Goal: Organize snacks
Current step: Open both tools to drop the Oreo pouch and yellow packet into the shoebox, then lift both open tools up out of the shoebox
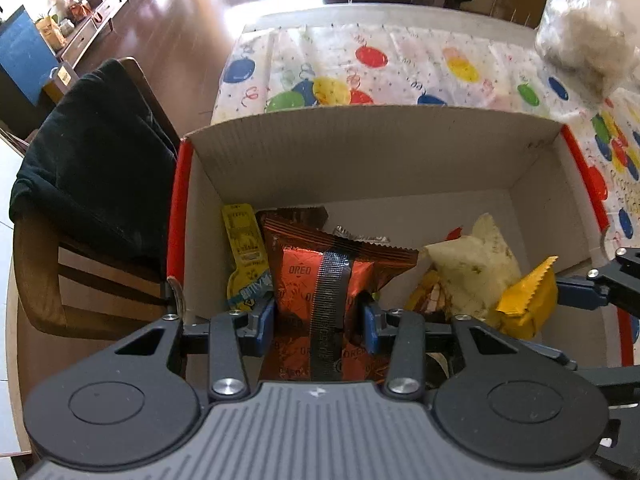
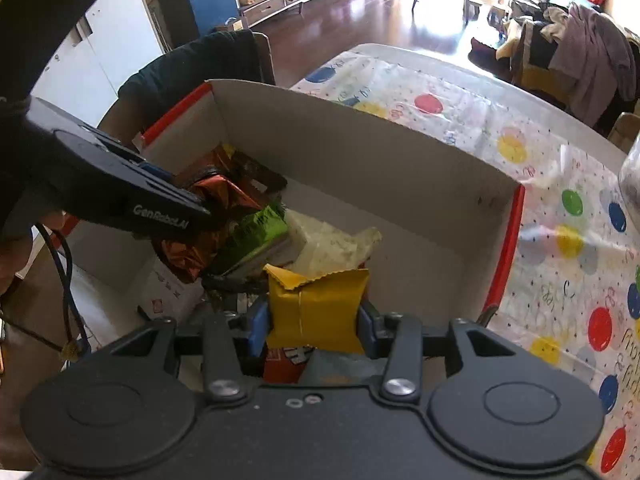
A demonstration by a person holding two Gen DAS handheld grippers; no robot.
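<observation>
On my far left a wooden chair (image 1: 44, 280) with a dark garment (image 1: 92, 168) draped over it stands just beside the cardboard box (image 1: 360, 144), which sits on a table under a balloon-print cloth (image 1: 360, 60). Inside the box, against its left wall, I see a yellow packet (image 1: 244, 240) on edge, touching the orange Oreo packet (image 1: 320, 276).

My left gripper (image 1: 319, 316) is clenched on that Oreo packet: the blue pads press its two sides and the dark back seam runs straight up between the fingers. The packet rises from the claw, its crimped top edge tipped toward the back wall, and its lower end drops out of sight beneath the gripper body. A dark brown wrapper (image 1: 296, 214) and a silvery wrapper (image 1: 360, 236) poke out behind it.

Right of that lies a pale cream bag (image 1: 468, 264), resting on other snacks near the box's middle. In the right wrist view a green packet (image 2: 260, 228) sits between the Oreo packet and this cream bag.

Further right, my right gripper (image 2: 316, 316) is clamped on a small mustard-yellow pouch (image 2: 316, 304), its zigzag top edge standing above the fingers, held over the front of the box with the cream bag just behind it. A clear plastic bag (image 1: 584, 40) of something whitish sits on the cloth at the far right, well apart from the box.
</observation>
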